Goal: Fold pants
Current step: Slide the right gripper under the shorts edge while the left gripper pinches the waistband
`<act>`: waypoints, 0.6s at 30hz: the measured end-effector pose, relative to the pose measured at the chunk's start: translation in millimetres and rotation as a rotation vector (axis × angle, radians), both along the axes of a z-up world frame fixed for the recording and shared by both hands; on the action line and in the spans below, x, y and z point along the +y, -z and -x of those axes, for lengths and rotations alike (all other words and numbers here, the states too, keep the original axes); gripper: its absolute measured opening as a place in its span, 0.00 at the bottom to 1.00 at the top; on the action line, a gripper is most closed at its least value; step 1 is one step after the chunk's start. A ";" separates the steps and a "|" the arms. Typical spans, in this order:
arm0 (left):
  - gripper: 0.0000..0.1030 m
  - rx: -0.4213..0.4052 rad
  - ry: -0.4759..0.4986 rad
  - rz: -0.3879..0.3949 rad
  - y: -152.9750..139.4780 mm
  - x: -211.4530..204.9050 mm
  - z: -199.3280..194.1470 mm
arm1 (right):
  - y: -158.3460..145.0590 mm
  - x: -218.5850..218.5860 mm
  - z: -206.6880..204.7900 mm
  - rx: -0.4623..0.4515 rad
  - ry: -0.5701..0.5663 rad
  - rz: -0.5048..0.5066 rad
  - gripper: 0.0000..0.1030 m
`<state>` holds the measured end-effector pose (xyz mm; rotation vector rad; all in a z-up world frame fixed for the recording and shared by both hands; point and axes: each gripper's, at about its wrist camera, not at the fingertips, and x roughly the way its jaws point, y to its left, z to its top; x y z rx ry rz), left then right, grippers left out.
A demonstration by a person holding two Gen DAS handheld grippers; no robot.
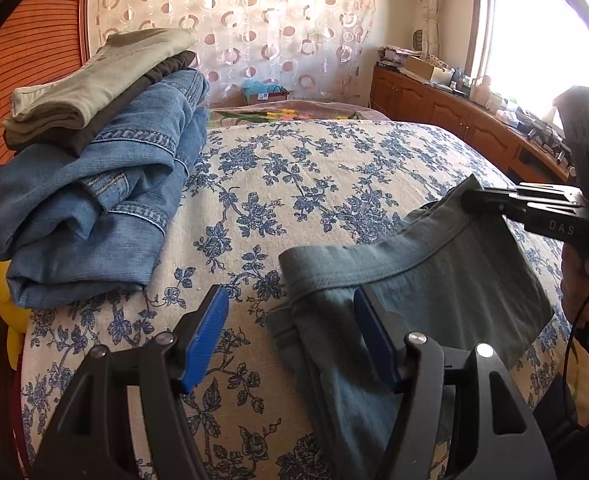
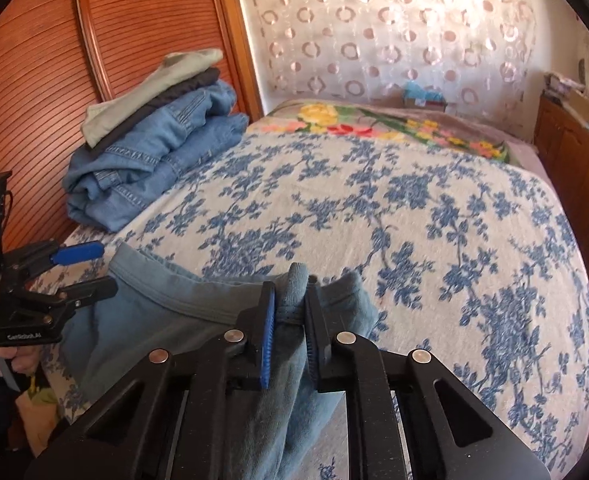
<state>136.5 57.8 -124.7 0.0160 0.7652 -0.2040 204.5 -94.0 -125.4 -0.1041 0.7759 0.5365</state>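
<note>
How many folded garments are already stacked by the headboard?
4, as far as visible: beige on top, dark brown under it, then two denim pieces. Others may be hidden.

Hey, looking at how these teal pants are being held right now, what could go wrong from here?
1. Only the right gripper is clamped on the teal pants, on a small bunched bit of waistband; the fabric may slip out if pulled.
2. The left gripper has its jaws open around the other waistband edge; lifting before it closes would likely let that side sag and skew the fold.
3. The stack of folded clothes lies nearby on the bedspread; a wide swing might topple it.
</note>
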 end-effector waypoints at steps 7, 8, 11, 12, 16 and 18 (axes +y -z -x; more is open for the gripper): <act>0.63 0.027 -0.011 -0.013 10.6 3.3 -1.9 | 10.6 1.0 -12.8 0.010 0.023 0.044 0.10; 0.63 0.028 -0.012 -0.016 11.6 3.4 -2.0 | 11.9 0.6 -13.4 0.017 0.025 0.048 0.10; 0.63 0.036 -0.014 -0.021 13.9 3.9 -2.9 | 9.9 -1.0 -10.4 0.010 0.033 0.050 0.17; 0.63 0.039 -0.016 -0.023 14.5 4.3 -3.8 | 8.0 -2.4 -8.7 0.008 0.036 0.048 0.19; 0.63 0.051 -0.019 -0.016 16.2 4.9 -6.2 | 6.3 -5.7 -1.1 -0.002 0.042 0.062 0.36; 0.63 0.052 -0.018 -0.016 16.8 4.7 -6.3 | 8.6 -7.7 2.3 -0.002 0.042 0.071 0.45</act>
